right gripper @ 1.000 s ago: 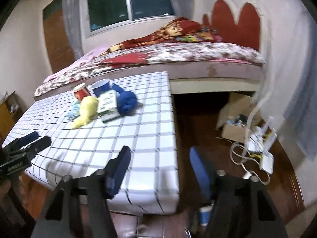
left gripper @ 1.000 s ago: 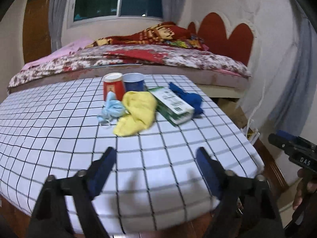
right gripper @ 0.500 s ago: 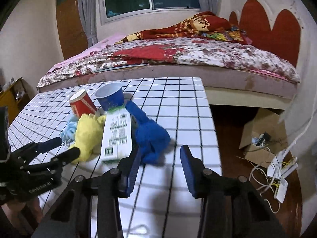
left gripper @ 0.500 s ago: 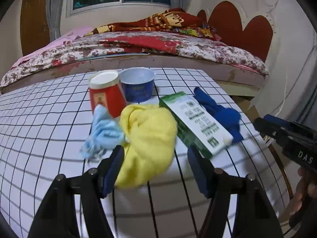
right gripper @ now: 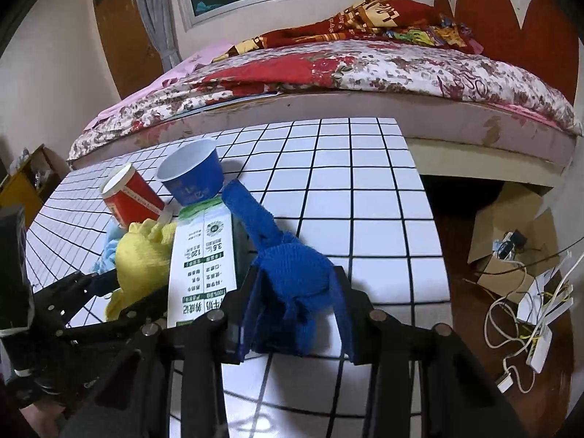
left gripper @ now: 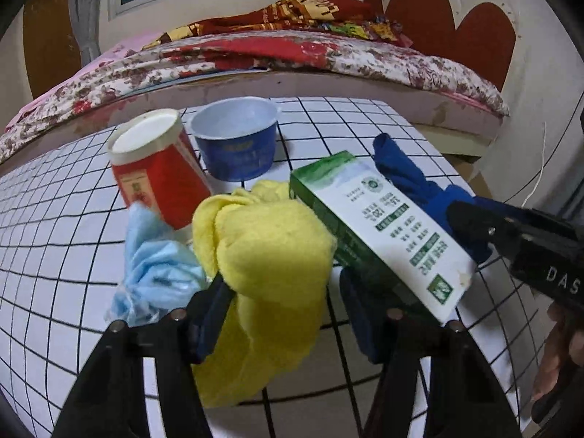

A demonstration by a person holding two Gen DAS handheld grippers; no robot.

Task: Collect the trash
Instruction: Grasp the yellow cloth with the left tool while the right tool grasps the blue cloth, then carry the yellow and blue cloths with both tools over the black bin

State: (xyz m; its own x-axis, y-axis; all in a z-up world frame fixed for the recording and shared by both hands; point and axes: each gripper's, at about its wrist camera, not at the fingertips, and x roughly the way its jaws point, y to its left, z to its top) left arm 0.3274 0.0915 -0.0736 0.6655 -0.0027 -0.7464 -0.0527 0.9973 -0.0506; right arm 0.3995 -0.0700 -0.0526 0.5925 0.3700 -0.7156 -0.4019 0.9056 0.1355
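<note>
Both jaws just been closing. Right gripper (right gripper: 295, 314) pads flank blue cloth (right gripper: 292, 273), contact unclear. Left gripper (left gripper: 281, 310) straddles yellow cloth (left gripper: 266, 255), not clamped. Milk carton (left gripper: 383, 230) lies between cloths; red cup (left gripper: 153, 168), blue cup (left gripper: 237, 142) behind, all on grid table (left gripper: 54, 219).

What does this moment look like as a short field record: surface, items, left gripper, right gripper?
surface: grid-patterned table
items: red cup, blue cup, light blue cloth, green carton
left gripper: fingers closing around yellow cloth
right gripper: fingers closing around blue cloth
background: bed
</note>
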